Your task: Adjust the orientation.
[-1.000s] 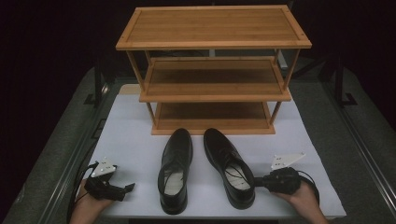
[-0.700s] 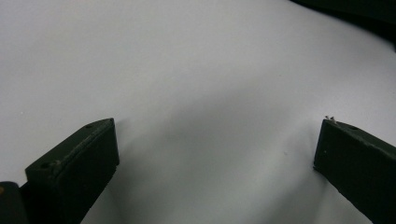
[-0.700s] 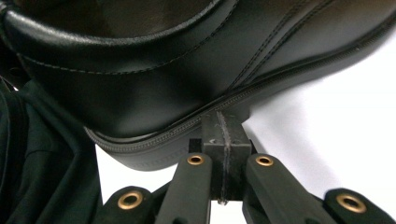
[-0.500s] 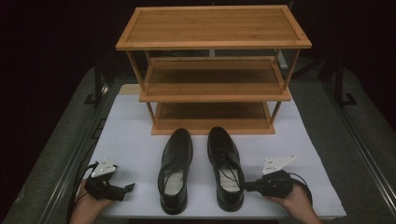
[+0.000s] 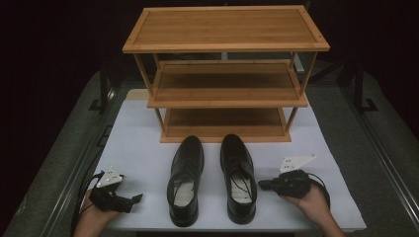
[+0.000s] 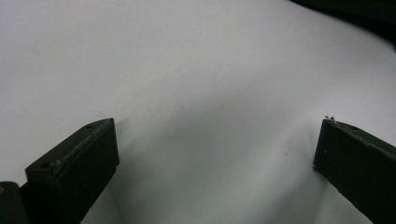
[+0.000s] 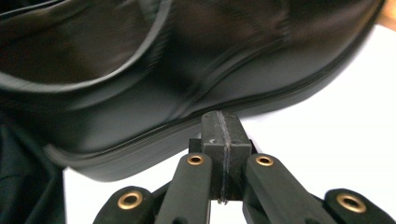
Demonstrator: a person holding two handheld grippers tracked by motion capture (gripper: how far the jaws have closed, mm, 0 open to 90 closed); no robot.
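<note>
Before the slatted wooden rack (image 5: 225, 74), two glossy black leather shoes (image 5: 185, 180) lie parallel.

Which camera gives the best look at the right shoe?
The high view: the whole right shoe shows there, laces and opening included. The right gripper view catches a blurred close-up of its side and sole edge; the left gripper view looks at white tabletop.

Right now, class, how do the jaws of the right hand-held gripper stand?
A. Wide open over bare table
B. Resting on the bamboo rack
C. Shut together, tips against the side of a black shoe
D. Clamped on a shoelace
C: in the right gripper view the right hand-held gripper has its jaws pressed shut, tips at the sole edge of the right-hand black dress shoe.
</note>
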